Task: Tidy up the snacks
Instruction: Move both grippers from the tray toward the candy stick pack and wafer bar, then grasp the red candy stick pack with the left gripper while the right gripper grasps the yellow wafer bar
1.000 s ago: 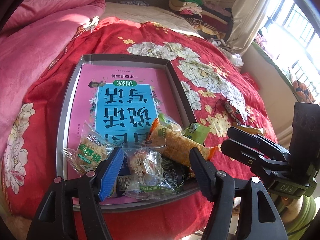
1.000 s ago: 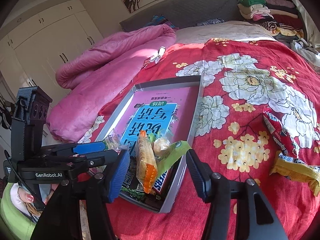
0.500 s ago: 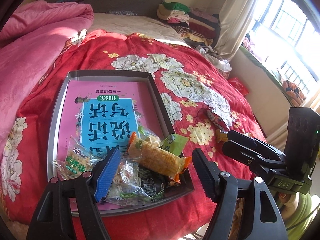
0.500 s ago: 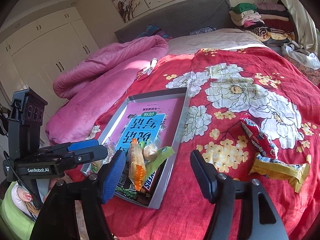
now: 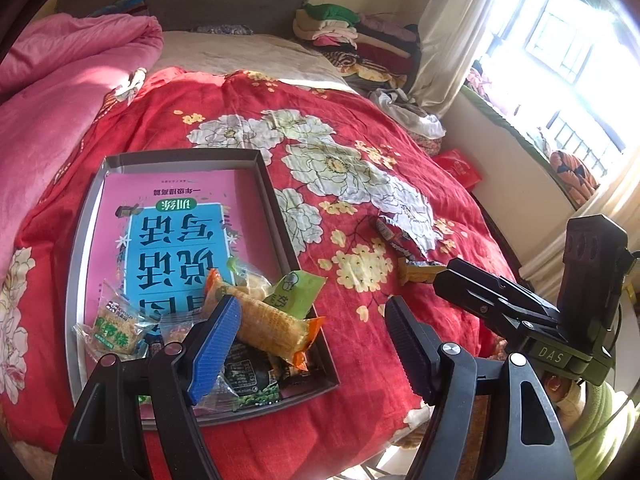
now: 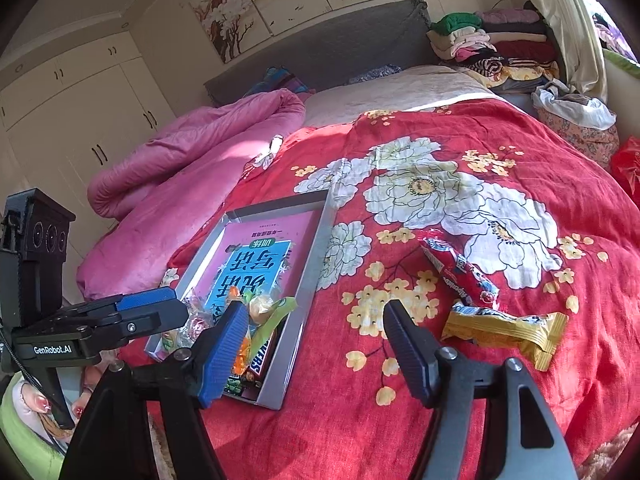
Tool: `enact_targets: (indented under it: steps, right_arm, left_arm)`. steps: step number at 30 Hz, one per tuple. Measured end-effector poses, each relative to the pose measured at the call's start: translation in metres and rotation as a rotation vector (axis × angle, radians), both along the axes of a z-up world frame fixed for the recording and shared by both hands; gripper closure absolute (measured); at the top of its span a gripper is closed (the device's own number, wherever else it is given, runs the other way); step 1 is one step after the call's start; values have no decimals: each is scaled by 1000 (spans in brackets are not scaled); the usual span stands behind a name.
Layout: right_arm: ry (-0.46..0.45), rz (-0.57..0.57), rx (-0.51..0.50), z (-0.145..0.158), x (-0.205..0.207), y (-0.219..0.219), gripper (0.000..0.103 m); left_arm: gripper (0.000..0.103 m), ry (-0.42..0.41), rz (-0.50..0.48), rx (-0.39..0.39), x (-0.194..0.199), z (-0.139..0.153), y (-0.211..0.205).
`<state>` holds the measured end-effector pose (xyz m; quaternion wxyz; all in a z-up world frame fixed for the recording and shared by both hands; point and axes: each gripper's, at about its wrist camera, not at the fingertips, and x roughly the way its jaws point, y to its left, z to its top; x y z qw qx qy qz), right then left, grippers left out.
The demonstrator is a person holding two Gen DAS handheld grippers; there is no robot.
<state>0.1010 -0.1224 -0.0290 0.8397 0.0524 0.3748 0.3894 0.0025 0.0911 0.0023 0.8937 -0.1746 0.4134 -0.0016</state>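
A grey tray [image 5: 280, 216] lies on the red flowered bedspread with a pink and blue book [image 5: 176, 232] flat inside it. At its near end sit several snacks: an orange packet [image 5: 272, 322], a green packet [image 5: 298, 292], a cracker packet [image 5: 116, 330] and a dark packet [image 5: 244, 380]. My left gripper [image 5: 312, 308] hovers open above that end, empty. To the right of the tray [image 6: 316, 264], a red packet [image 6: 460, 270] and a yellow packet [image 6: 504, 330] lie on the bedspread. My right gripper [image 6: 315, 307] hangs between the tray and them, its jaws opening with nothing between them.
A rolled pink quilt [image 6: 192, 176] runs along the left side of the bed. Folded clothes [image 6: 492, 48] are stacked at the far right by the grey headboard [image 6: 332, 60]. A bright window [image 5: 568, 56] and a red bag [image 5: 460, 166] are to the right.
Both grippers have drawn back and up from the tray's near end, leaving the snacks lying in it. The right jaws have spread wider.
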Motion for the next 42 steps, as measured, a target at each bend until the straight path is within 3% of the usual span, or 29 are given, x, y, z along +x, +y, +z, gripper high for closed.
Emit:
enact_targets:
  steps: [15,26,28,33,35,42]
  right_arm:
    - [84,-157,13,-16,14,-51,33]
    - [165,-218,-31,-48,29,-63,33]
    - [172,-227,-45,-54,35,-62,33]
    - [190,-242,-36,-67,50,-63,33]
    - [192,-237,-39,-70,56,-61,34]
    - [214,-179,-14,-80,65,-48,52]
  left_arm:
    - [27,29,-87,13,30,-1,-43]
    - [27,58,-153,2,71,-11,-71]
    - [27,69,-160,-21,83,-18,-74]
    - [27,137,-153,-174,119,-46,-75]
    - [27,151,-142,-194,132,-54,-77]
    - [27,208,-134,-281,172,-76,-86]
